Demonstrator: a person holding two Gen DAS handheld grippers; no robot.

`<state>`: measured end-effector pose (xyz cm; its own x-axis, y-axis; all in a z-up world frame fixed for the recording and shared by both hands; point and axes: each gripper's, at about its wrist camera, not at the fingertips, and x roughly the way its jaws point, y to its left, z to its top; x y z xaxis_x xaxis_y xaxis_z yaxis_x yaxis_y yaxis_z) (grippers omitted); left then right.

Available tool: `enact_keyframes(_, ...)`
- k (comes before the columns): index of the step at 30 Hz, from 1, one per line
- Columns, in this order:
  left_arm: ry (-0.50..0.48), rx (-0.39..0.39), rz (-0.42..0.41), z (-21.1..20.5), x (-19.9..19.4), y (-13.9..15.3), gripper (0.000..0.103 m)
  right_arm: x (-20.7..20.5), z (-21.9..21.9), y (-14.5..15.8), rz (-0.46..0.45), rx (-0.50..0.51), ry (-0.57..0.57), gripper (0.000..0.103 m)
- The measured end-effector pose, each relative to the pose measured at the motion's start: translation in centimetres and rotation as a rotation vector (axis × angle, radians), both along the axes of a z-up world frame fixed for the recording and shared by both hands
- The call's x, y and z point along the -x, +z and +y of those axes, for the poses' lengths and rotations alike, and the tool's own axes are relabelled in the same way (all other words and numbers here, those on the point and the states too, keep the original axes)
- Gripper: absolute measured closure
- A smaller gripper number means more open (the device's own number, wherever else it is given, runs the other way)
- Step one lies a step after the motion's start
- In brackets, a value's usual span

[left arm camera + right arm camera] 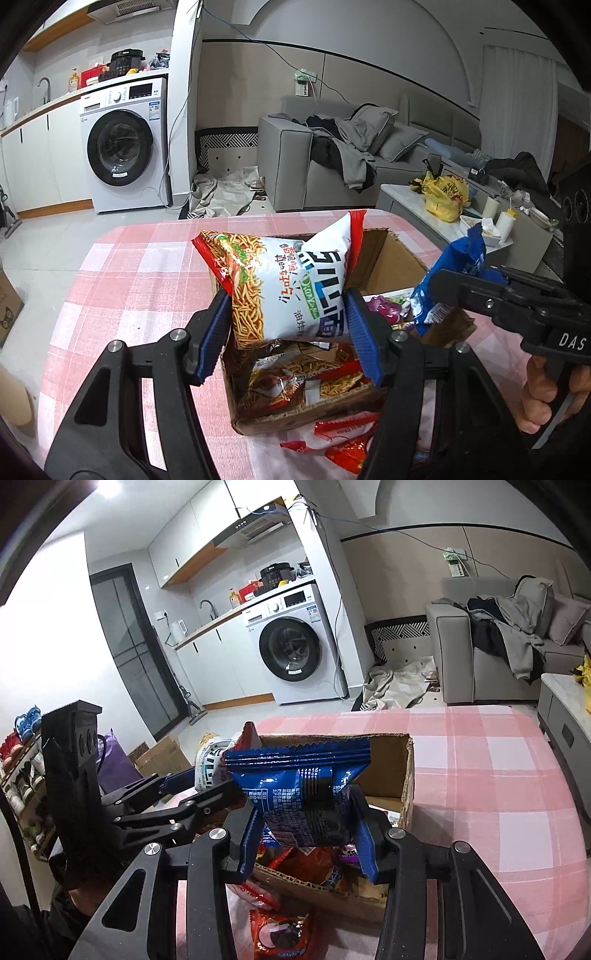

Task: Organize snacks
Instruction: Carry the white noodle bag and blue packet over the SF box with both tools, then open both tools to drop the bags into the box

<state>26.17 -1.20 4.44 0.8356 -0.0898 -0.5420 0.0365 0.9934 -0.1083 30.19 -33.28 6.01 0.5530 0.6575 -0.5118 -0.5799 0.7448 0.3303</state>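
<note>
Left gripper (pixel 288 314) was clamped on a noodle snack bag (pixel 284 284), right gripper (pixel 306 834) on a blue packet (pixel 303 794); both bags hung upright directly above the open cardboard box (pixel 391 258) on the pink checked table (pixel 140 277), the left bag nearer the box's left end, so each drop looked straight down.

From my station I see a washing machine (pixel 122 142) set under a white counter (pixel 221 618), with a range hood (pixel 255 530) above. A grey sofa (pixel 332 162) strewn with clothes stands against a beige wall panel (pixel 406 565). The floor (pixel 48 236) is pale tile. A ceiling light (pixel 109 486) glares overhead.
</note>
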Motion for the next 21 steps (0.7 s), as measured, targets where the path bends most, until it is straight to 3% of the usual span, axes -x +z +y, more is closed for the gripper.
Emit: enact_keyframes(21,-0.005,-0.047,0.022,-1.0,-3.0,-3.9,0.045,-1.5,2.6,-2.0,-0.022,0.158,-0.037,0.059)
